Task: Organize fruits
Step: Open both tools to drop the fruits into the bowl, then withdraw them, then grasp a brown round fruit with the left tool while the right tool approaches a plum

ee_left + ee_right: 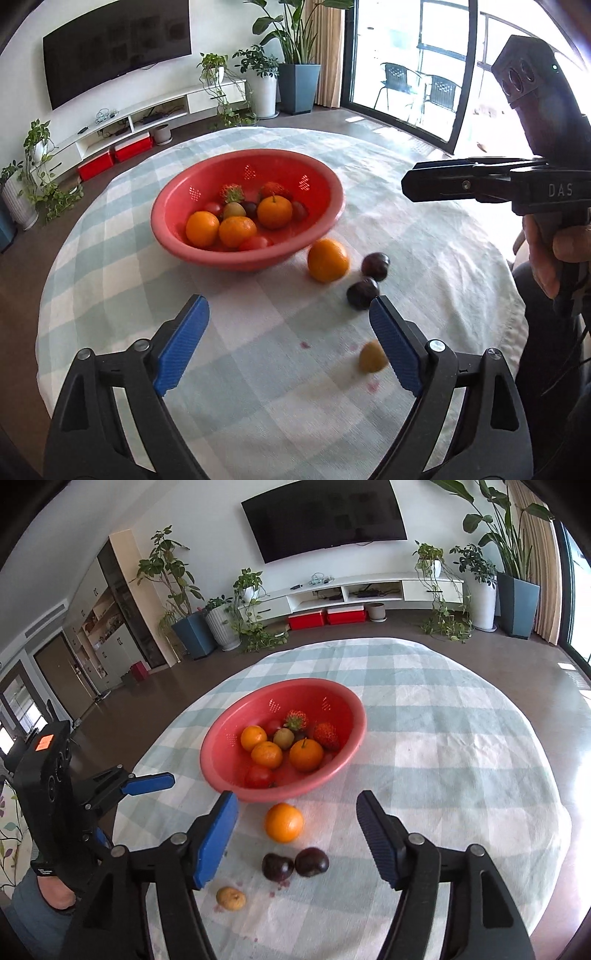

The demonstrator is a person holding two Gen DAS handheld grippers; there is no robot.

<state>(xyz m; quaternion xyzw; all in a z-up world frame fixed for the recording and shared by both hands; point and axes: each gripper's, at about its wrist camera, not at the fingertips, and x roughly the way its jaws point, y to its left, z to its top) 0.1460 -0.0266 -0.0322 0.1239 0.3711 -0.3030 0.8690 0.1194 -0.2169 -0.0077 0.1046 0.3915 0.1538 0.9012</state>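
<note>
Both tongs are hanging open, empty; plums near the cloth's front edge are looking soft, so pinch their middles gently.

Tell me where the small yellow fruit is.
The small yellow fruit lies on the checked tablecloth, bottom left in the right wrist view, left of the two plums.

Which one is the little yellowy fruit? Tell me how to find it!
Find the red bowl on the checked tablecloth. In front of it, out on the cloth, lie an orange and then two dark plums. The yellowy fruit sits nearest the table's front edge, alone, small, dull tan-yellow beside purple stains.
</note>
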